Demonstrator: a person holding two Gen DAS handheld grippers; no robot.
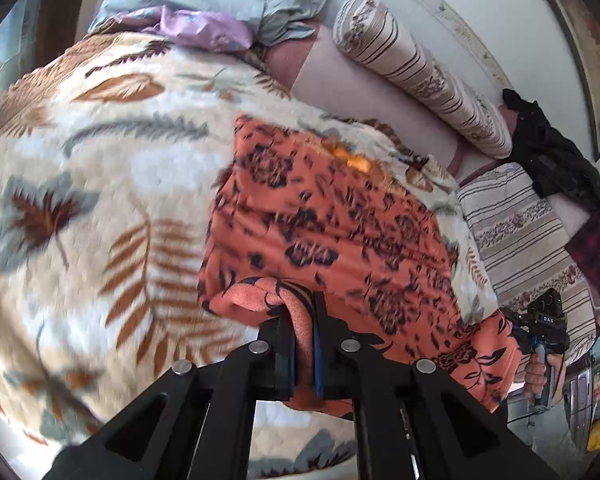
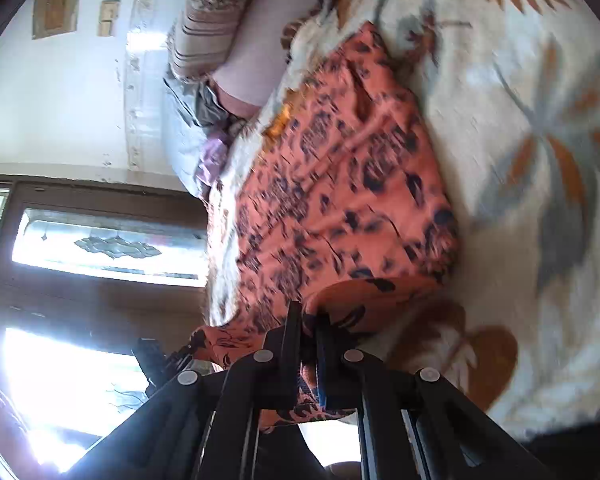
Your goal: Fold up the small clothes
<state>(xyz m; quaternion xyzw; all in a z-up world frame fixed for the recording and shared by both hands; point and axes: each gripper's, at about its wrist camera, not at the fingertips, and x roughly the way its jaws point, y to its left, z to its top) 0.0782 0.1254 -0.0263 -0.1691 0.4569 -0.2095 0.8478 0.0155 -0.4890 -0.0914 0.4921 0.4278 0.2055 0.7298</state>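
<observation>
A: where's the cloth (image 1: 328, 216)?

B: spread on the blanket (image 1: 100, 200), near its bolster-side edge, I think, it's blurry. Left gripper (image 1: 303, 344) pinches one bunched corner, right gripper (image 2: 309, 344) another, both corners raised off the blanket. Bolster (image 1: 416, 72) lies beyond.

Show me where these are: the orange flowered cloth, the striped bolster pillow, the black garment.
orange flowered cloth (image 1: 332, 216): left wrist view, middle of its spread part.
striped bolster pillow (image 1: 416, 68): left wrist view, middle of its side.
black garment (image 1: 552, 152): left wrist view, its centre.
</observation>
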